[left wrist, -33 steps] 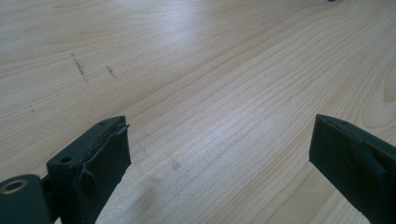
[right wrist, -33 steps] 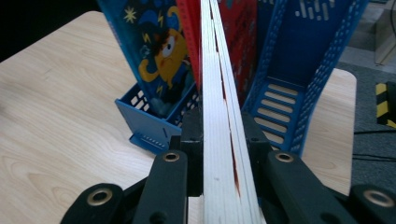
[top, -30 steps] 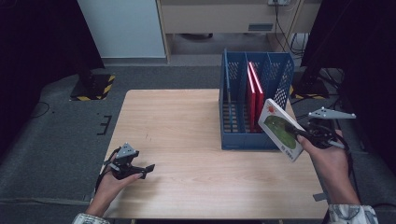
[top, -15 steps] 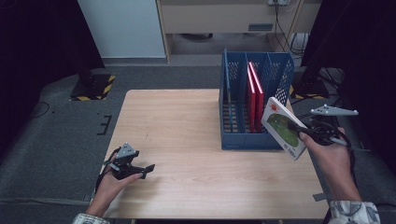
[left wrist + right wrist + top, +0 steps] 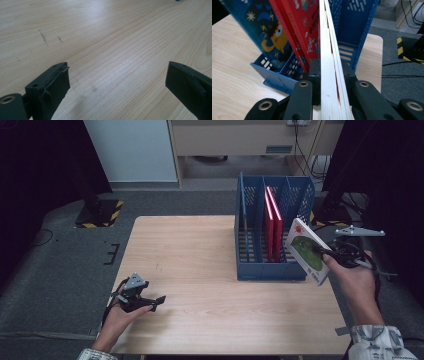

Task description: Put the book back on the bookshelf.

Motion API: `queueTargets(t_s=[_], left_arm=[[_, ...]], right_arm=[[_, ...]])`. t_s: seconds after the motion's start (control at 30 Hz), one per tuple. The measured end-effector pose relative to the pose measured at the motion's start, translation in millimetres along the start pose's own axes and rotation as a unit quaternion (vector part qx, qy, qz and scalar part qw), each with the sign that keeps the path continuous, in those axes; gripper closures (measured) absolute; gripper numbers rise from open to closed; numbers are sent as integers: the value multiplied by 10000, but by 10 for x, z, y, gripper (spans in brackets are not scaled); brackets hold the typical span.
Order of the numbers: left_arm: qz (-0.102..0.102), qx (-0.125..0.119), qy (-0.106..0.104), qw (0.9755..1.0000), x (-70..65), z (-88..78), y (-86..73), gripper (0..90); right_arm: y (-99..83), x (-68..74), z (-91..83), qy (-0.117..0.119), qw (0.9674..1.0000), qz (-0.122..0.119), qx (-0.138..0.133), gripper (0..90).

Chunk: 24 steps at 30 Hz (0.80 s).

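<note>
My right gripper is shut on a thin white book with a green cover, held tilted in the air just right of the blue file rack. In the right gripper view both jaws clamp the book's page edge, and the rack stands right behind it. Two red books stand upright in the rack's middle slots; a blue cartoon book leans in a further slot. My left gripper rests low at the table's front left, open, with bare wood between its jaws.
The wooden table has wide free surface left of the rack. Dark floor surrounds it, with a yellow-and-black striped base at the back left and cables at the back right near a cabinet.
The right hand has shifted the green book slightly up and toward the rack. The left hand and its gripper have stayed put.
</note>
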<state>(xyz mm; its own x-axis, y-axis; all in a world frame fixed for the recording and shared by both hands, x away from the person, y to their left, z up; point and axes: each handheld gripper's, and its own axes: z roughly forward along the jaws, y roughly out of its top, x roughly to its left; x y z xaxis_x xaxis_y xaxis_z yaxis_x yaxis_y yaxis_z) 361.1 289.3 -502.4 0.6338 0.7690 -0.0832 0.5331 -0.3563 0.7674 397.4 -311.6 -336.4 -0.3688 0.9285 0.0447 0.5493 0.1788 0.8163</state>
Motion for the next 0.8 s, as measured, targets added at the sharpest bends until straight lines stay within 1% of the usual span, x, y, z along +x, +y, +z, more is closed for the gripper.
queueTargets(t_s=[0.13,0.33,0.6,0.8], left_arm=[[1,-4,-2,10000,-3,-3,0,45],[-3,-7,1,10000,4,-3,0,45],[0,-1,-6,10000,-2,0,0,45],[-3,1,-5,10000,-3,1,-1,45]], right_arm=[[28,-39,74,-93,9999,100,21,764],[46,-85,176,-192,9997,153,91,765],[62,-106,235,-258,9994,204,112,765],[108,-111,280,-303,9992,232,98,765]])
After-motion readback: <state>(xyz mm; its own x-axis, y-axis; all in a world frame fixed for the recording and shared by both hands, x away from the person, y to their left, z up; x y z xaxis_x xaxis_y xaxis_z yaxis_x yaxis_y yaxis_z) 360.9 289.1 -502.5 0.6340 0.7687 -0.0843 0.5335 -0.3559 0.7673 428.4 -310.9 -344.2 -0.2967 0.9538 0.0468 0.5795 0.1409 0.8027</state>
